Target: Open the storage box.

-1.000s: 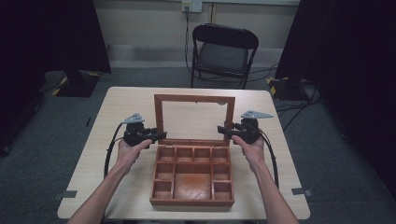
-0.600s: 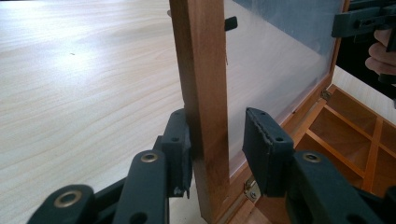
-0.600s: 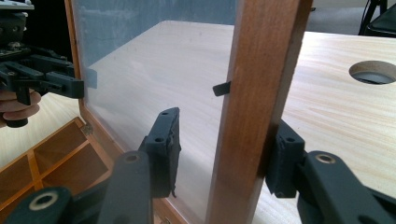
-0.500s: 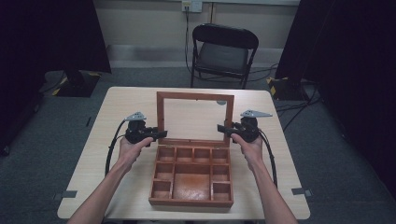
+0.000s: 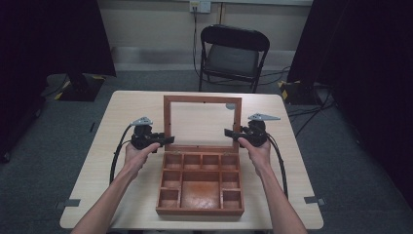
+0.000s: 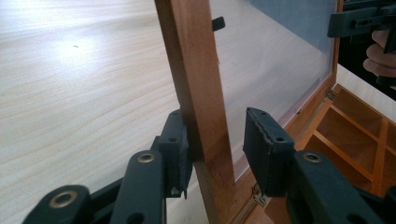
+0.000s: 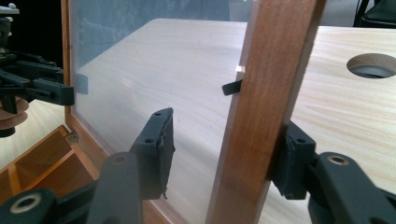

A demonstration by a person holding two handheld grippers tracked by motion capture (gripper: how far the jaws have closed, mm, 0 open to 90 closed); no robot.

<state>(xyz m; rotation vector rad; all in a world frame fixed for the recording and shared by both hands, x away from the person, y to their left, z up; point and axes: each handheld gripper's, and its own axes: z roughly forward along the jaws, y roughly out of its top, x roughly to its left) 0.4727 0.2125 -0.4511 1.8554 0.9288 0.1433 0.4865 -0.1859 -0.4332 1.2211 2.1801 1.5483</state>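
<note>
Both grippers straddle the lid's side rails with jaws apart, neither clamped. Your left gripper (image 5: 157, 141) sits at the left rail of the lid (image 5: 202, 124); in the left gripper view (image 6: 217, 156) the outer pad touches the rail and the inner pad stands clear on the pane side. Your right gripper (image 5: 233, 133) mirrors it at the right rail; in the right gripper view (image 7: 226, 158) the outer pad is against the wood and the inner pad is off it. Forearms come up from the bottom edge, your left hand (image 5: 138, 155) and right hand (image 5: 255, 148) level on either side of the box.

Table (image 5: 136, 109) holds the wooden box (image 5: 200, 187), compartments open, lid upright at its far edge, clear pane framed in wood. Folding chair (image 5: 234, 51) stands beyond the table. No readable writing anywhere.
</note>
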